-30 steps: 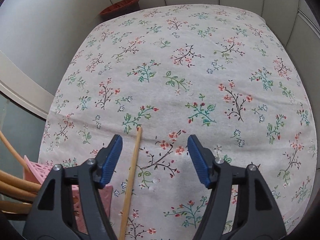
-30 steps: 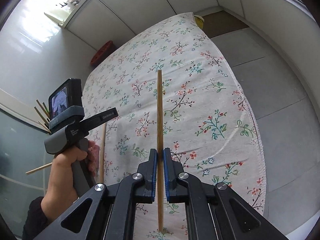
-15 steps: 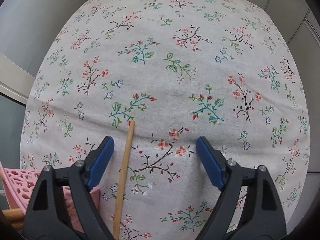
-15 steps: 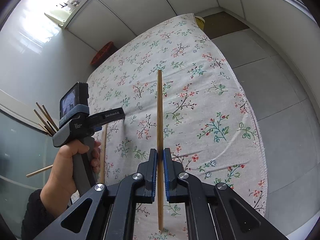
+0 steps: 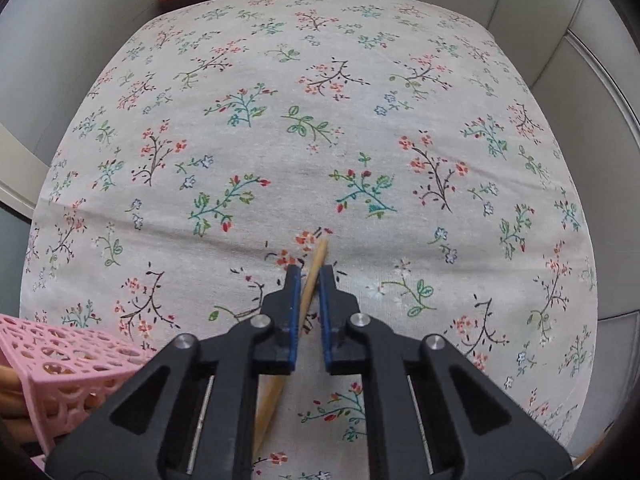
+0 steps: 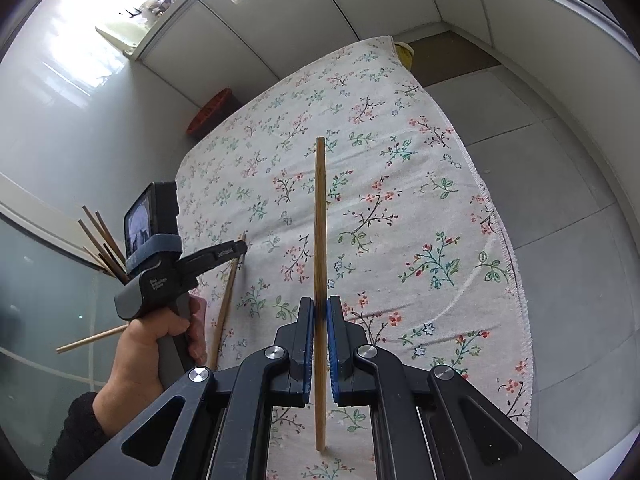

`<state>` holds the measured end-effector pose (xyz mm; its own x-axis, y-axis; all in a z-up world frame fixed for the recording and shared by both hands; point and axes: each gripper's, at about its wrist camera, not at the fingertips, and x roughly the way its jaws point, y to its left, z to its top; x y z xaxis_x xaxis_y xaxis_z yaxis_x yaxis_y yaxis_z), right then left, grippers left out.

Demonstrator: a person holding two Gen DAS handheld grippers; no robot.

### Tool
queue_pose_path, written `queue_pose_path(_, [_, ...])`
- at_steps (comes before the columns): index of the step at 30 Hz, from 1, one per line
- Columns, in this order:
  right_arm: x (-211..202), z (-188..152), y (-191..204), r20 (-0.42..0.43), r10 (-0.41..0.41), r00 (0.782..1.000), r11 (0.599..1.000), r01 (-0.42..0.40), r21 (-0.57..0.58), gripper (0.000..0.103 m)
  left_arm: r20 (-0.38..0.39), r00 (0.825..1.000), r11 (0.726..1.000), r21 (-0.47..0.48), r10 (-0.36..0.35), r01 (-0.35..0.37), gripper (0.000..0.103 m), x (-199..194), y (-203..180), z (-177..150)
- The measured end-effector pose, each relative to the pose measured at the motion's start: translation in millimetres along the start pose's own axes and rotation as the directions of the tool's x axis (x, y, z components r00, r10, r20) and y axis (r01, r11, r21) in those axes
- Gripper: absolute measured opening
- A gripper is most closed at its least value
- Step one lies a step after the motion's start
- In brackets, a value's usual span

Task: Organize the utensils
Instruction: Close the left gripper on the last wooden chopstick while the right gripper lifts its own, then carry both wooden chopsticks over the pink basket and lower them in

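My left gripper [image 5: 309, 274] is shut on a wooden chopstick [image 5: 316, 264] that lies on the floral tablecloth [image 5: 320, 140]; its tip pokes out past the blue pads. The right wrist view shows the same gripper [image 6: 242, 246] low over that chopstick [image 6: 226, 300]. My right gripper [image 6: 319, 312] is shut on a second chopstick [image 6: 320, 220] and holds it upright above the cloth. A pink lattice holder [image 5: 60, 360] stands at the lower left and holds several chopsticks [image 6: 102, 240].
A red-brown basket [image 6: 210, 112] sits on the floor beyond the cloth's far left corner. A yellow bowl [image 6: 404, 52] sits at the far right corner. Grey floor tiles [image 6: 560, 220] lie right of the cloth. White cabinet panels run behind.
My left gripper has moved over the lying chopstick and closed on it; before, its jaws were wide open with the chopstick near the left finger. The right gripper has held still.
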<state>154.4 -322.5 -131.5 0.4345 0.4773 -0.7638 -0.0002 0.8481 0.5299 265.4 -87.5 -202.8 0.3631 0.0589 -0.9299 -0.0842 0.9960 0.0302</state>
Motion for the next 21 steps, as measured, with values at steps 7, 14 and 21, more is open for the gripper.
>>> queue_pose_path(7, [-18,-2,3,0.042,-0.009,0.999,1.0,0.01,-0.024,0.006,-0.066,0.989,0.991,0.017,-0.134,0.135,0.006,-20,-1,-23])
queue_pose_path(14, [-55,-7,15,0.141,-0.002,0.99,0.998,0.01,-0.061,0.006,0.037,0.973,0.969,0.099,-0.229,0.225,0.006,-83,-8,-59])
queue_pose_path(21, [-89,-15,40,0.238,-0.001,0.971,0.989,0.036,-0.144,0.006,0.24,0.93,0.951,0.206,-0.278,0.231,0.006,-154,15,-80])
